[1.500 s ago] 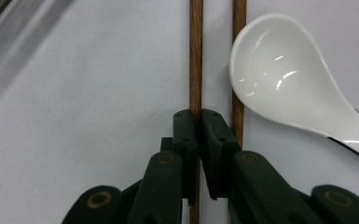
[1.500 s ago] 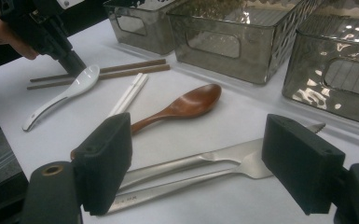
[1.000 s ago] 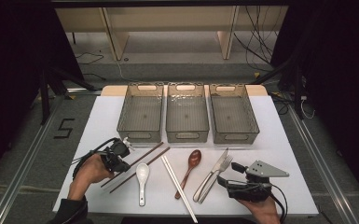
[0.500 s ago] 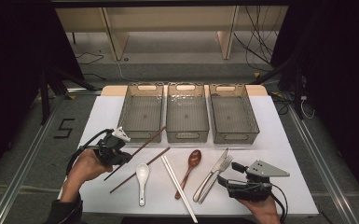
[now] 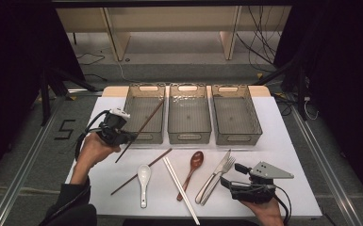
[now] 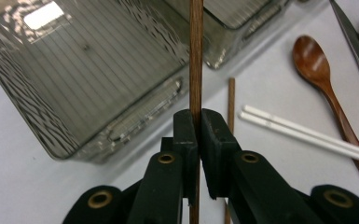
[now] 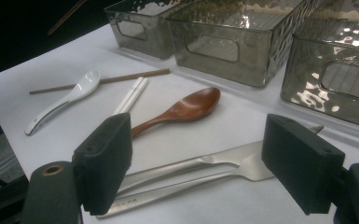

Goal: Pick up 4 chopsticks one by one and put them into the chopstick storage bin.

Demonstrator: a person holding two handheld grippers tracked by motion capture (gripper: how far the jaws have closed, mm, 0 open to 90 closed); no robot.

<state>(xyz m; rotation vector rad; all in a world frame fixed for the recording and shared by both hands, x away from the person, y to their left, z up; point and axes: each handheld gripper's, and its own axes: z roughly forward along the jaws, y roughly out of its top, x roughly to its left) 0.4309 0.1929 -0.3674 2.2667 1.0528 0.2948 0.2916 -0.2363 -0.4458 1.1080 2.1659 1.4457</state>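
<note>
My left gripper (image 5: 127, 138) is shut on a brown chopstick (image 5: 151, 117) and holds it off the table, its far end slanting over the left bin (image 5: 131, 115). In the left gripper view the jaws (image 6: 198, 126) pinch that chopstick (image 6: 196, 70), with the left bin (image 6: 74, 84) below. A second brown chopstick (image 5: 141, 172) lies on the white table. My right gripper (image 5: 230, 178) rests near the front right. Its jaws (image 7: 205, 158) stand wide open, low over the knife and fork (image 7: 205, 170), not touching them.
Middle bin (image 5: 189, 136) and right bin (image 5: 238, 139) stand beside the left one. A white spoon (image 5: 144, 176), white chopsticks (image 5: 181, 188), a wooden spoon (image 5: 193, 169) and the knife and fork (image 5: 217, 175) lie in front of them.
My left gripper has risen and moved toward the left bin with the brown chopstick, lifting it off the table. The right gripper has stayed put.
</note>
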